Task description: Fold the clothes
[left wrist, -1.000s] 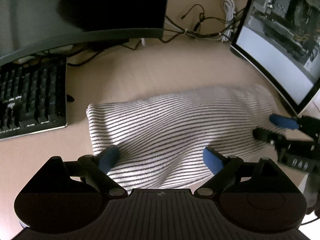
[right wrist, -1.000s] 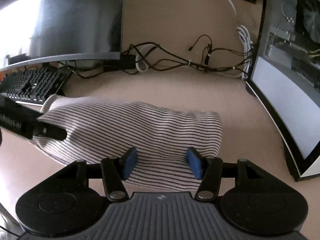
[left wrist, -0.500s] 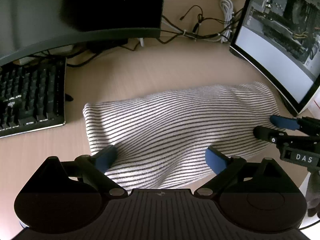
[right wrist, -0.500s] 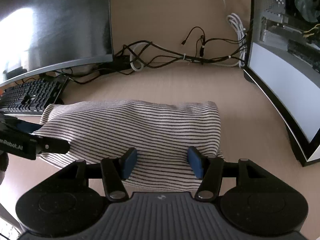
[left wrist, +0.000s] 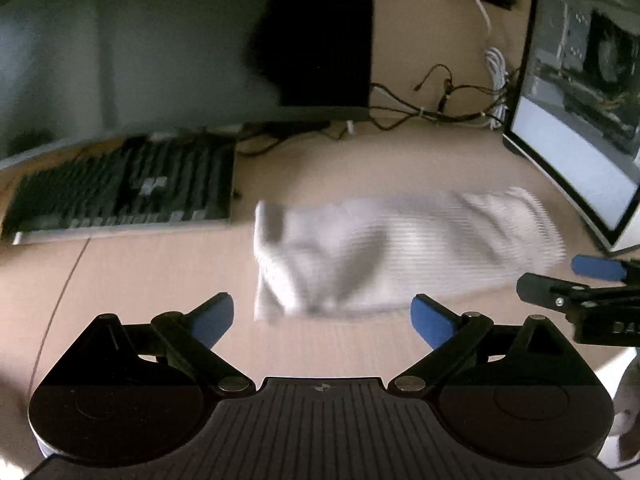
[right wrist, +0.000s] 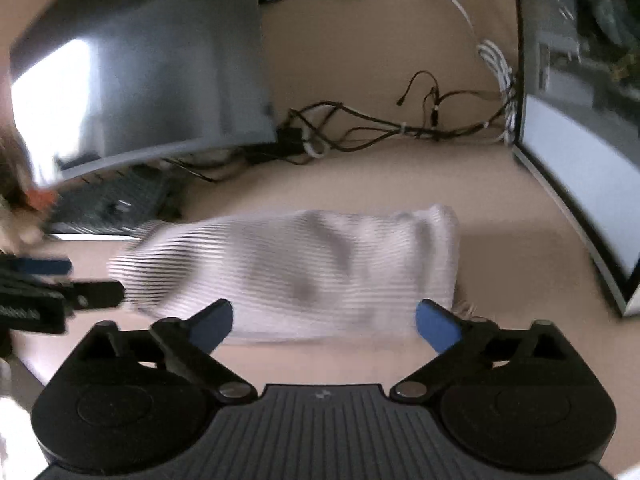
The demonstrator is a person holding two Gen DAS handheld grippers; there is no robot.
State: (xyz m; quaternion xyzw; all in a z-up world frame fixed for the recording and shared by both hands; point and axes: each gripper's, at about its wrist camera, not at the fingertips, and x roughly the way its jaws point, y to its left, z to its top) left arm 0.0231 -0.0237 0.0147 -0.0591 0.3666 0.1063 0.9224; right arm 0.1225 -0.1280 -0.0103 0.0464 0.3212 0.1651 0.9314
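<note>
A folded white garment with thin dark stripes (left wrist: 404, 256) (right wrist: 304, 276) lies on the tan desk, blurred by motion in both views. My left gripper (left wrist: 322, 318) hovers just short of its near edge, fingers spread wide and empty. My right gripper (right wrist: 324, 322) is open too, with its blue pads level with the garment's near edge and nothing between them. In the left wrist view the right gripper (left wrist: 576, 284) shows at the right, off the cloth's right end. In the right wrist view the left gripper (right wrist: 60, 284) shows at the left, beside the cloth's left end.
A black keyboard (left wrist: 124, 192) lies left of the garment, under a large dark monitor (left wrist: 180, 40). A second monitor (left wrist: 580, 100) stands at the right. Tangled cables (right wrist: 384, 128) run along the back of the desk (left wrist: 152, 272).
Both grippers have pulled back and up from the garment, so it looks smaller and farther off. The right gripper's fingers have spread wider. The garment stays folded on the desk.
</note>
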